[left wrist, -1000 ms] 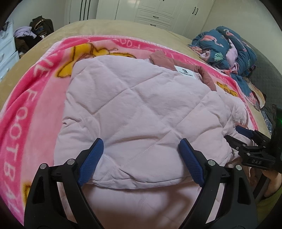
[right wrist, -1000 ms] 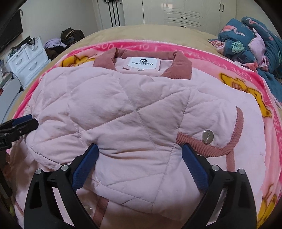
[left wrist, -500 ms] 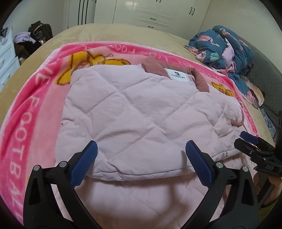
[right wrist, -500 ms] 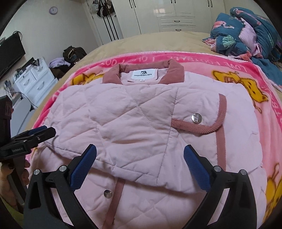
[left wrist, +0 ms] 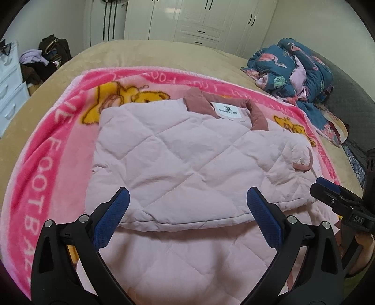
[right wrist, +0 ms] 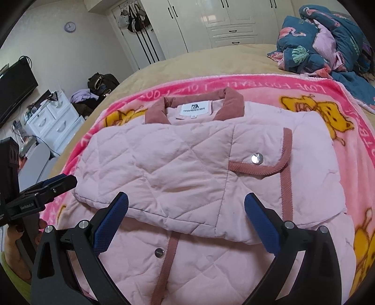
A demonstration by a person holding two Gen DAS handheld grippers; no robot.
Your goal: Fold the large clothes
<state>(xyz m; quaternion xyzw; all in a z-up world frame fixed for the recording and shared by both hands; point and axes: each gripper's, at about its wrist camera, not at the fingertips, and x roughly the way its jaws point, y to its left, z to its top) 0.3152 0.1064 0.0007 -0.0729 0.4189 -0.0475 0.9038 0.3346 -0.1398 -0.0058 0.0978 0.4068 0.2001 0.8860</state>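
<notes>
A wide bed [left wrist: 164, 54] with a tan cover filled most of the room, with white wardrobes [right wrist: 211, 21] behind it. A bright pink blanket [left wrist: 46, 150] printed with yellow cartoon bears lay spread across the bed. On the middle of that blanket sat a pale pink quilted jacket [left wrist: 187, 159], folded so its upper half lay doubled over the lower half, the dusty-rose collar [right wrist: 230, 96] and white label [right wrist: 194, 108] at the far edge. A heap of dark blue patterned bedding [right wrist: 328, 35] sat at the far right corner. The left gripper [left wrist: 187, 211] hung over the jacket's near fold, blue pads spread wide, nothing between them. The right gripper [right wrist: 186, 211] hung likewise, pads wide apart and empty. A small silver snap [right wrist: 257, 158] shone on the pocket flap.
</notes>
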